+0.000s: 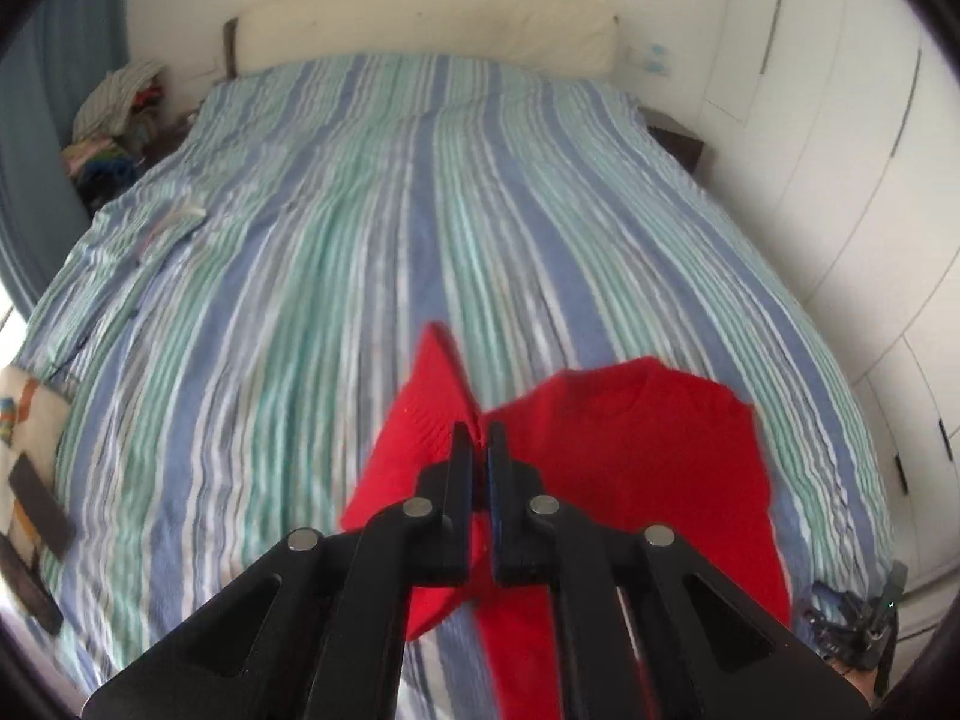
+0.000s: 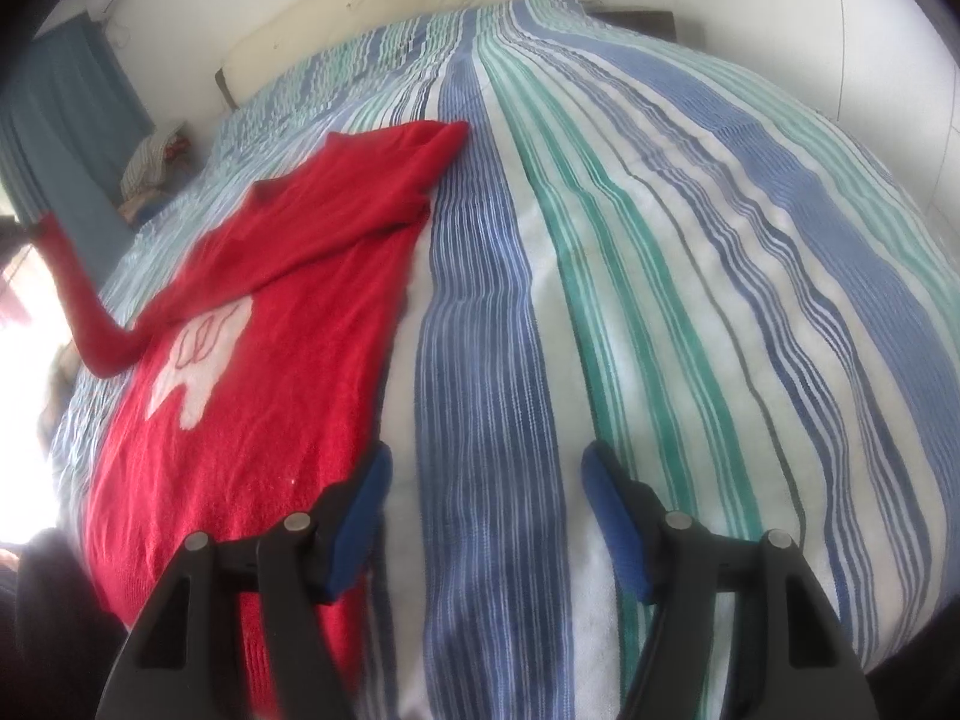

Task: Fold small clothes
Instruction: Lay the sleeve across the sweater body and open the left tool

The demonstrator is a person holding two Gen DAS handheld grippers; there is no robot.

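Note:
A small red sweater with a white motif on its chest lies on the striped bed. Its right sleeve is folded across the upper body. My left gripper is shut on the left sleeve and holds it lifted above the bed; the raised sleeve shows in the right wrist view at the far left. The sweater body lies to the right of the left gripper. My right gripper is open and empty, low over the bedcover just right of the sweater's lower edge.
The blue, green and white striped bedcover fills both views. A cream headboard is at the far end. A pile of clothes sits at the far left. White wardrobe doors stand to the right.

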